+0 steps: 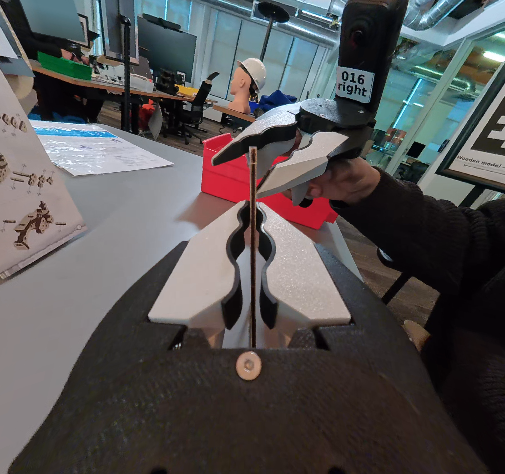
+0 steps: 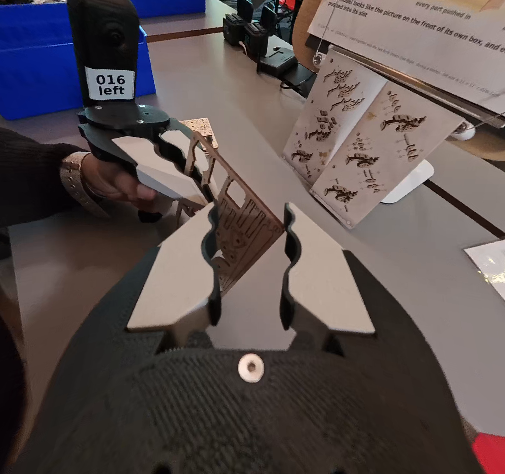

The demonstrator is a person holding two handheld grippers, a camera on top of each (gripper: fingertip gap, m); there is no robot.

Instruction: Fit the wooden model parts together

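A thin wooden sheet of laser-cut model parts (image 2: 246, 231) is held up above the grey table (image 1: 123, 228). My left gripper (image 1: 252, 205) is shut on it; in the left wrist view I see the sheet edge-on (image 1: 253, 242) between its fingers. The left gripper also shows in the right wrist view (image 2: 203, 198), clamping the sheet's far left part. My right gripper (image 2: 250, 209) is open, with the sheet's near corner between its fingers, not clamped. In the left wrist view the right gripper (image 1: 237, 176) straddles the sheet's top end. A second wooden sheet (image 2: 203, 130) lies flat on the table behind.
A red bin (image 1: 224, 185) stands on the table behind the grippers. Assembly picture sheets (image 2: 355, 160) stand on a holder at the right, also seen in the left wrist view (image 1: 35, 187). Blue bins (image 2: 35, 59) sit at the far left. A printed paper (image 1: 109, 152) lies flat.
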